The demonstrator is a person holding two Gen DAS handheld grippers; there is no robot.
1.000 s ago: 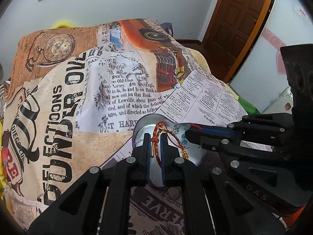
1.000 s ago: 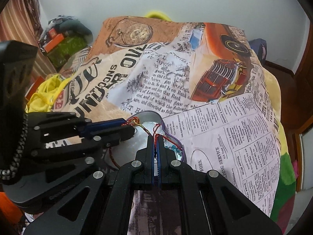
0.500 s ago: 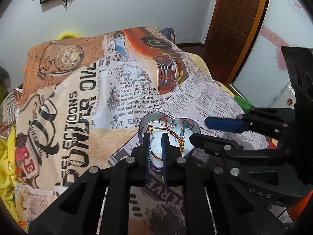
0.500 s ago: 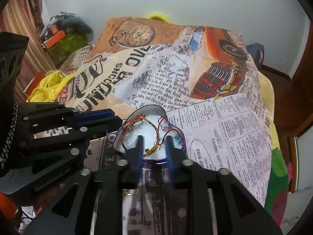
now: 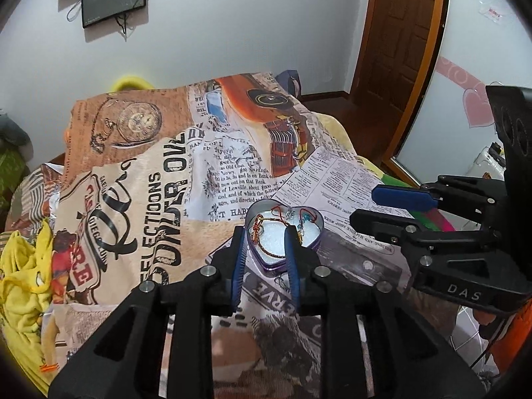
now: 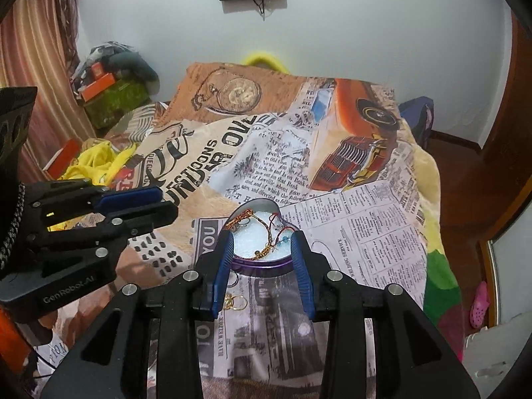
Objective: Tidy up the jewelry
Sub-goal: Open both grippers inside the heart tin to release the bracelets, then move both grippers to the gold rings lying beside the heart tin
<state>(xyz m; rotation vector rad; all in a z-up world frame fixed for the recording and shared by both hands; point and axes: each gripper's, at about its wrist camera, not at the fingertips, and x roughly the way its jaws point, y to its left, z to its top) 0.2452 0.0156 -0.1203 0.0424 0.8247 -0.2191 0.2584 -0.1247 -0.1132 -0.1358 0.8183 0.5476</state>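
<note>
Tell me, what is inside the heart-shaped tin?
Inside the heart-shaped tin: a white pad, with red-and-gold thread bracelets and blue beads on it. What lies under the pad is hidden.

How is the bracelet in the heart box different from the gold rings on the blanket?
The red-and-gold thread bracelet lies inside the heart-shaped tin; the gold rings lie outside it on the printed blanket. The bracelet is long, braided and looped; the rings are small plain hoops. Neither is held.

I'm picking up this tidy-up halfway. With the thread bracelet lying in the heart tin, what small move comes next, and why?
Probably bring the right tongs back toward the gold rings lying loose on the cloth just in front of the heart tin. The thread bracelet already rests inside, and both tongs, having just opened, hold nothing.
</note>
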